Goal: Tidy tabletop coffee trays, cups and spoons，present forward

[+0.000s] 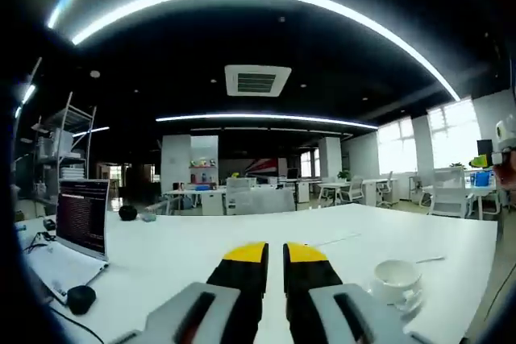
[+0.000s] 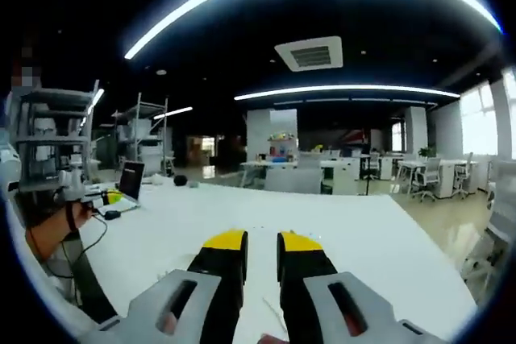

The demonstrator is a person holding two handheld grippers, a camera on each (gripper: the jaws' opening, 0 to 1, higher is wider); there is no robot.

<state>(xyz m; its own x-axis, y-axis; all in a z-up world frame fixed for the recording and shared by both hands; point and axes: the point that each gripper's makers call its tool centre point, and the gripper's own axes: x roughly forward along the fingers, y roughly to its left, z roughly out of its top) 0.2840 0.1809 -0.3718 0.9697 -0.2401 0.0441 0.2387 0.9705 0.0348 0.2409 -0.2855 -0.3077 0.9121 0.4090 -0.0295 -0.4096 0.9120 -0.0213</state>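
Both hand-held grippers, left [image 1: 275,254] and right [image 2: 261,243], hover over the white surface [image 1: 242,239] with jaws narrow and empty. A white cup [image 1: 396,275] on its saucer sits just right of the left one, a spoon [image 1: 429,260] beyond it. The tidying looks barely begun; next, the left jaws likely must open and swing toward the cup.

Table: a large white rectangular table [image 1: 242,239] is stretching ahead of both grippers.
Cup: a white ceramic coffee cup [image 1: 397,274] is sitting on the table at the right, on a white saucer [image 1: 403,302].
Spoon: a thin metal spoon [image 1: 430,260] is lying just behind the cup.
Laptop: an open grey laptop [image 1: 81,219] is standing at the table's left.
Mouse: a black computer mouse [image 1: 80,298] is lying in front of the laptop.
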